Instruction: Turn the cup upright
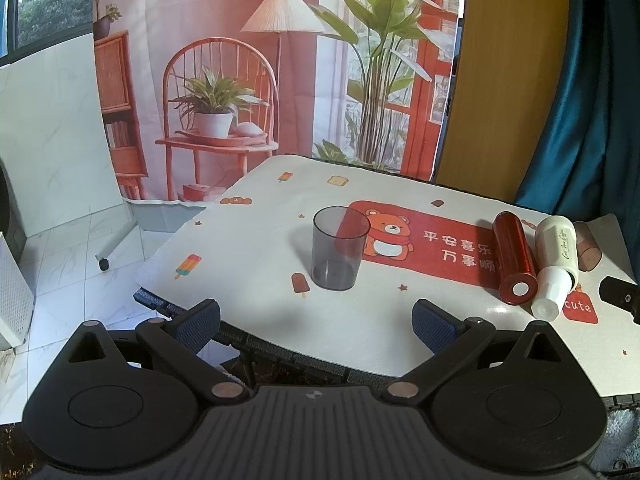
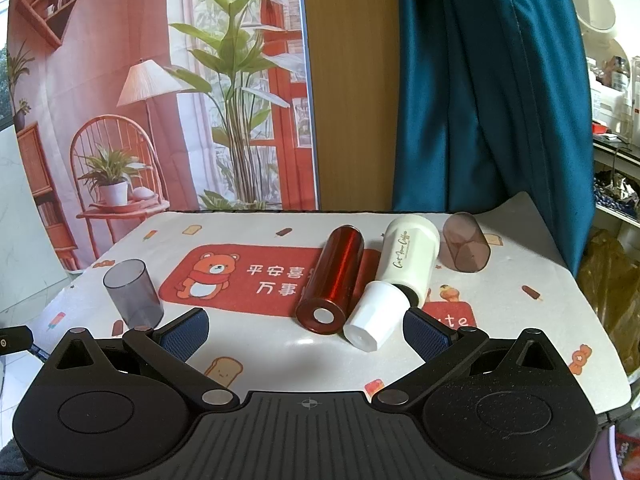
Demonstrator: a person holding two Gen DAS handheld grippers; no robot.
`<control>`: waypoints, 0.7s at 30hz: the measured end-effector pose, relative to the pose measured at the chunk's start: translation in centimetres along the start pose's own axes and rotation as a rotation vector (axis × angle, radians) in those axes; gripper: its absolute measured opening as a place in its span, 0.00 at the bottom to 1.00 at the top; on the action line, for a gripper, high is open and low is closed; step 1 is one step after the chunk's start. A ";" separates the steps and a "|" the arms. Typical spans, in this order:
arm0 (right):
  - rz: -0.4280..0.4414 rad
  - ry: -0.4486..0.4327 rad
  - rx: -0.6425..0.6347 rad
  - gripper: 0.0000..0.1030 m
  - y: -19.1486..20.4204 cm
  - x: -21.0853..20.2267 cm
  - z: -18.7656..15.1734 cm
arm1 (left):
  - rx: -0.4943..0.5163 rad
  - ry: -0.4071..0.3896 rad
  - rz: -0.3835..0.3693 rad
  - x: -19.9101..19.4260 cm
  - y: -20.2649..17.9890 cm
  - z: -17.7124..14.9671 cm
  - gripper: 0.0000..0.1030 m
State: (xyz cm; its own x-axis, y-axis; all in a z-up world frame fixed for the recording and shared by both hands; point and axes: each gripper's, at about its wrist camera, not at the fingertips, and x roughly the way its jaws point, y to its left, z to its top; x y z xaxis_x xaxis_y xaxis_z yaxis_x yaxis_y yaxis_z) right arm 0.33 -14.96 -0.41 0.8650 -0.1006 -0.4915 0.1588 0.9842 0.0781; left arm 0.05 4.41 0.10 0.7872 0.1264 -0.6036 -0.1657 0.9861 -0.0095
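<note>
While both tools wait at the near edge of the table [image 1: 256,248], the grey see-through cup [image 1: 340,248] stands upright on the white cloth with its open mouth up. It sits just left of the red bear mat [image 1: 432,252], and its right side reaches over the mat's left edge in the left camera. The left gripper [image 1: 316,320] is spread wide with nothing between its blue pads [image 1: 198,322], and the cup stands ahead of it, apart from both pads. The right gripper [image 2: 306,334] is spread wide too and holds nothing. In the right camera the grey cup [image 2: 132,292] shows at the far left, just beyond the left pad [image 2: 186,334]. On the right end of the bear mat lies a shiny red tube [image 2: 332,280] on its side, with its white-dotted end toward the camera. Just right of the tube lies a white bottle [image 2: 400,272] on its side, and its white cap points toward the right gripper. The tube and the bottle are close together; I cannot tell if they touch. Right of the bottle, past the mat, a brown see-through cup [image 2: 466,248] lies on its side. Behind the table hang a picture curtain [image 1: 260,60] and a blue curtain [image 2: 492,80].
</note>
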 end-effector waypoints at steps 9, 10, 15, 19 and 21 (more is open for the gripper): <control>0.000 0.000 -0.001 1.00 0.0 0.0 0.0 | -0.006 -0.001 0.004 0.0 0.0 0.0 1.00; 0.000 -0.001 -0.001 1.00 0.0 -0.1 0.0 | -0.007 -0.001 0.004 0.1 0.0 0.0 1.00; 0.000 0.001 0.000 1.00 0.0 0.0 0.0 | -0.007 -0.001 0.004 0.1 0.0 0.0 1.00; 0.000 0.000 0.000 1.00 0.0 0.0 0.0 | -0.007 -0.001 0.006 0.0 0.1 0.0 1.00; -0.001 -0.001 0.000 1.00 0.0 0.0 0.0 | -0.008 -0.002 0.007 0.0 0.1 0.0 1.00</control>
State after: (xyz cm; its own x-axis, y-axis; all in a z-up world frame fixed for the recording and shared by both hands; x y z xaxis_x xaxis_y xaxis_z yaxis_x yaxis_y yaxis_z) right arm 0.32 -14.94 -0.39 0.8652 -0.1012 -0.4911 0.1594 0.9841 0.0780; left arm 0.02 4.51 0.06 0.7872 0.1338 -0.6020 -0.1761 0.9843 -0.0116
